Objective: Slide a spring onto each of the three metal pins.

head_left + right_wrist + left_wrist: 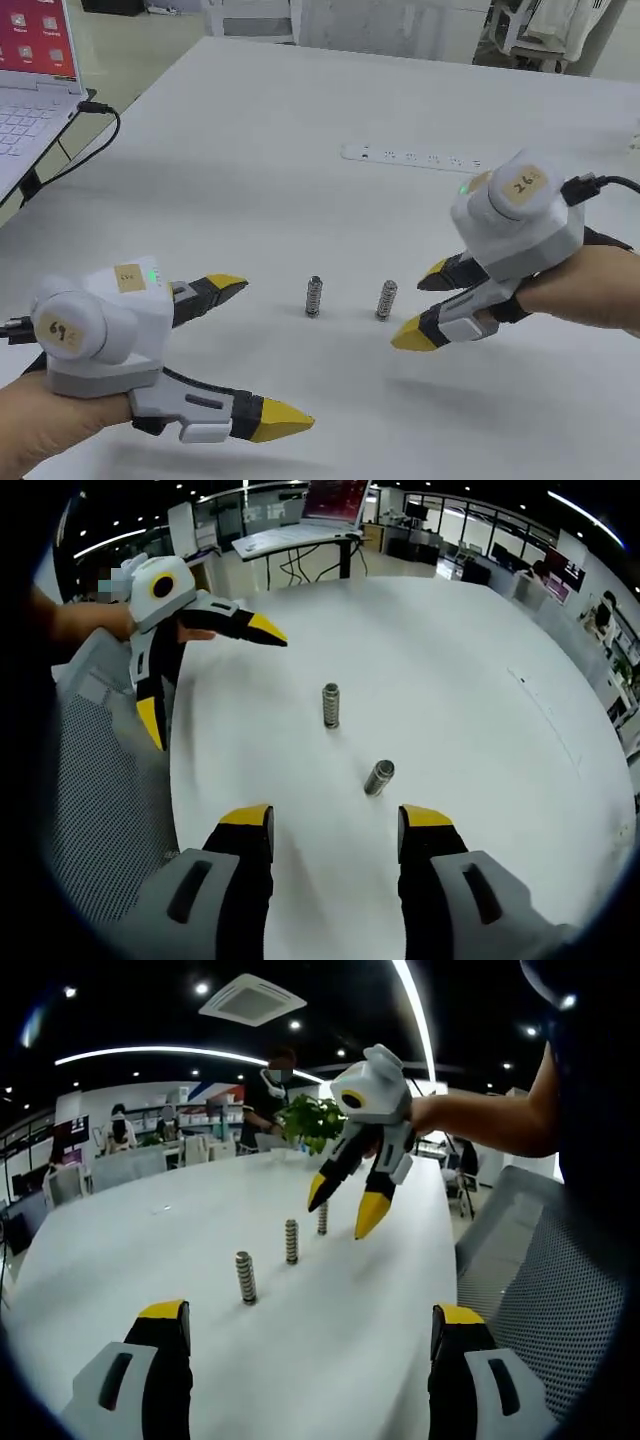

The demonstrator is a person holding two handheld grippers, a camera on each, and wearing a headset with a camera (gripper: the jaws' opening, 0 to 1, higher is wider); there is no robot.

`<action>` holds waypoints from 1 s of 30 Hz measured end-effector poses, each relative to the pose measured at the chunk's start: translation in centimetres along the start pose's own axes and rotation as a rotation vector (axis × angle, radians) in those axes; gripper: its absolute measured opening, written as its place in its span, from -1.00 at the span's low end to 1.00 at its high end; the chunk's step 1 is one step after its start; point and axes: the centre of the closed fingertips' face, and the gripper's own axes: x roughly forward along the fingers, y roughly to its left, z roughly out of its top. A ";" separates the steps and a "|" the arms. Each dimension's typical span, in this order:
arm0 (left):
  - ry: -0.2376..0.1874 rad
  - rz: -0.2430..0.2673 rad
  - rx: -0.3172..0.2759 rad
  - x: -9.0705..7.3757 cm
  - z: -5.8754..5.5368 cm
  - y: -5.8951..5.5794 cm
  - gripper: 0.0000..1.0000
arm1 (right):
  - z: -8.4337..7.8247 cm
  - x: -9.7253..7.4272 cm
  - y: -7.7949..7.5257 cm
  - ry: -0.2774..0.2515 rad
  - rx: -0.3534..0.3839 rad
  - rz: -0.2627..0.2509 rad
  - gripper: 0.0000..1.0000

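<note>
Two short metal pins, each with a coil spring around it, stand on the white table: the left pin (313, 296) and the right pin (386, 300). In the left gripper view three such sprung pins stand in a row: the near pin (246, 1278), the middle pin (291, 1242) and the far pin (322, 1218). My left gripper (258, 352) (310, 1325) is open and empty, left of the pins. Just right of them my right gripper (420, 305) (335, 825) is also open and empty, with the closest pin (379, 777) right in front of its jaws.
A white power strip (412, 157) lies farther back on the table. An open laptop (30, 80) with a black cable (100, 120) sits at the far left. A mesh chair (540, 1290) stands at the near edge of the table.
</note>
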 end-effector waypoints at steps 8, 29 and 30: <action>-0.008 0.001 -0.007 -0.1 0.2 -0.2 0.96 | -0.5 -1.0 1.2 -0.069 0.016 0.003 0.02; -0.039 0.013 -0.039 -0.7 0.7 -0.2 0.96 | -1.6 -4.5 1.9 -0.350 0.103 -0.055 0.22; -0.039 0.012 -0.040 -0.7 0.7 -0.2 0.96 | -1.7 -4.8 1.8 -0.365 0.106 -0.062 0.23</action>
